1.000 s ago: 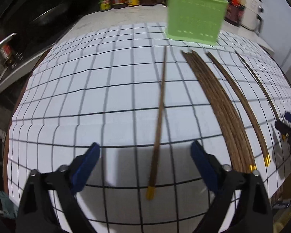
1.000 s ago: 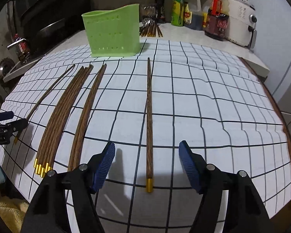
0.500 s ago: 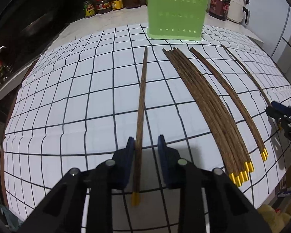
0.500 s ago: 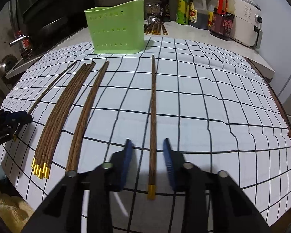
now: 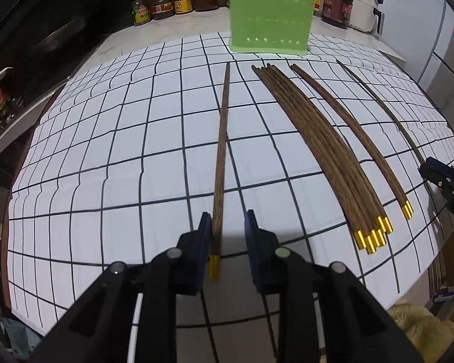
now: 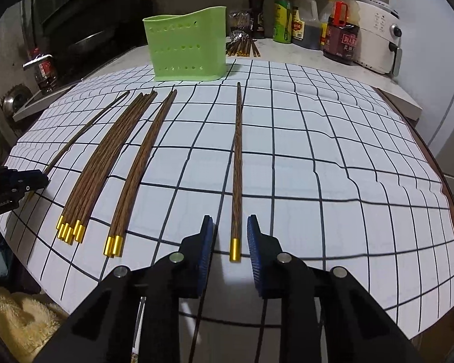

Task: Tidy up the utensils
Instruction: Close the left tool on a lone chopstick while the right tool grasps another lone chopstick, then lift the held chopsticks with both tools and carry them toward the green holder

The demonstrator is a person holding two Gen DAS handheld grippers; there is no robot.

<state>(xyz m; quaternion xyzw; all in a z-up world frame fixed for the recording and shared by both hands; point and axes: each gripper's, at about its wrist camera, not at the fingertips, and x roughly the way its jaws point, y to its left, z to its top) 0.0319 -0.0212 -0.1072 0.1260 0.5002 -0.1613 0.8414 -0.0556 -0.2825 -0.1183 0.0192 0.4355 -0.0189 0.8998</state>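
Brown wooden chopsticks with gold caps lie on a white grid mat. In the left wrist view one single chopstick (image 5: pixel 221 157) runs between the fingers of my left gripper (image 5: pixel 227 233), whose jaws stand narrow around its capped end with a gap on the right side. In the right wrist view another single chopstick (image 6: pixel 236 166) lies between the fingers of my right gripper (image 6: pixel 229 236), jaws narrowed with gaps on both sides. A bundle of several chopsticks (image 5: pixel 320 151) and a pair (image 5: pixel 354 133) lie between them. A green perforated holder (image 5: pixel 271 19) stands at the mat's far edge.
Jars (image 5: pixel 172 4) and sauce bottles (image 6: pixel 339 33) line the counter behind the holder, beside a white appliance (image 6: pixel 375 39). A small heap of chopsticks (image 6: pixel 242 47) lies behind the holder. A yellow towel (image 6: pixel 18 311) sits below the mat's front edge.
Both grippers have narrowed from wide open and come down around the capped ends of their single chopsticks. The chopsticks have not moved.
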